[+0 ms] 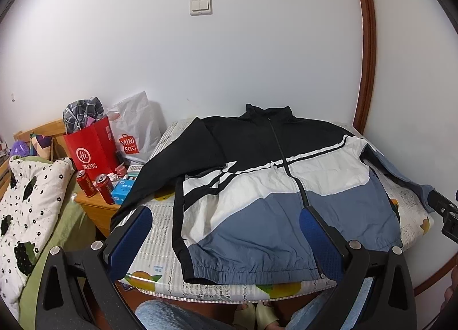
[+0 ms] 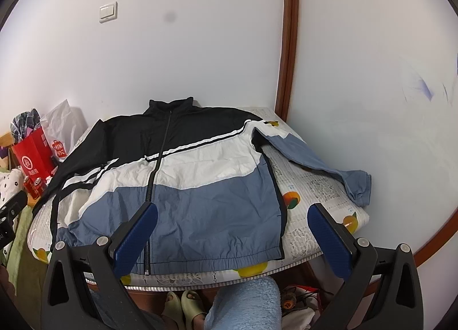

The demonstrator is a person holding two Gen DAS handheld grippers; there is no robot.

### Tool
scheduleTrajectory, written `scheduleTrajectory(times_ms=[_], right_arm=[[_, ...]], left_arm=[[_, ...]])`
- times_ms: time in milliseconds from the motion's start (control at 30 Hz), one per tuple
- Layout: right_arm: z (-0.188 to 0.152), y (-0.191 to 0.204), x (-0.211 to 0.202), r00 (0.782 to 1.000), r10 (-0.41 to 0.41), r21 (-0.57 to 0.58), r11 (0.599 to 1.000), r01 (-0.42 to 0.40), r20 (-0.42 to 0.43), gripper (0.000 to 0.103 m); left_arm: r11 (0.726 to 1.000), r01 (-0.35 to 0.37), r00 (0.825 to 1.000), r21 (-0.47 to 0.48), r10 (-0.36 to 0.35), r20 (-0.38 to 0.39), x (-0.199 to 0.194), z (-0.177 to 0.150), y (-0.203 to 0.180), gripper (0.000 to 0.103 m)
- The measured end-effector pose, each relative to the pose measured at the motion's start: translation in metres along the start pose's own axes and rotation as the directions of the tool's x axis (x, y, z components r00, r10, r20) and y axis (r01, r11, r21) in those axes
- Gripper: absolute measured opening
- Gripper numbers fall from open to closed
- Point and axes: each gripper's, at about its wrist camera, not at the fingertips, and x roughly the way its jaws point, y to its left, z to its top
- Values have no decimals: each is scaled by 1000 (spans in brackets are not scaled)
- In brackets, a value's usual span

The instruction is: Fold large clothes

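Zero folds yet: jacket (image 1: pixel 257 187) flat, zipped, on counter (image 1: pixel 160 232).
Left gripper (image 1: pixel 226 221) and right gripper (image 2: pixel 232 217) spread, empty; sleeves unfolded.

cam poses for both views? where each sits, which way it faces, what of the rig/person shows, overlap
Left wrist: sits on the left tongs, held open above the table's near edge, facing the jacket and wall; right tongs' tip shows at the right edge, the person's sandalled feet below.
Right wrist: sits on the right tongs, open, facing the jacket from further right; blue sleeve ahead, left tongs at the left edge.
Shared: jacket, wall switch, red bag.
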Motion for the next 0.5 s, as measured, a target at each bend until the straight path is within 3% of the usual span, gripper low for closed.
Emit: scheduleTrajectory(times_ms=[500], right_arm=[[-6,-7,4,1000,-10,20,1000,10,-8,103]], left_arm=[[1000,10,1000,8,-10,-18,5,-8,-2,103]])
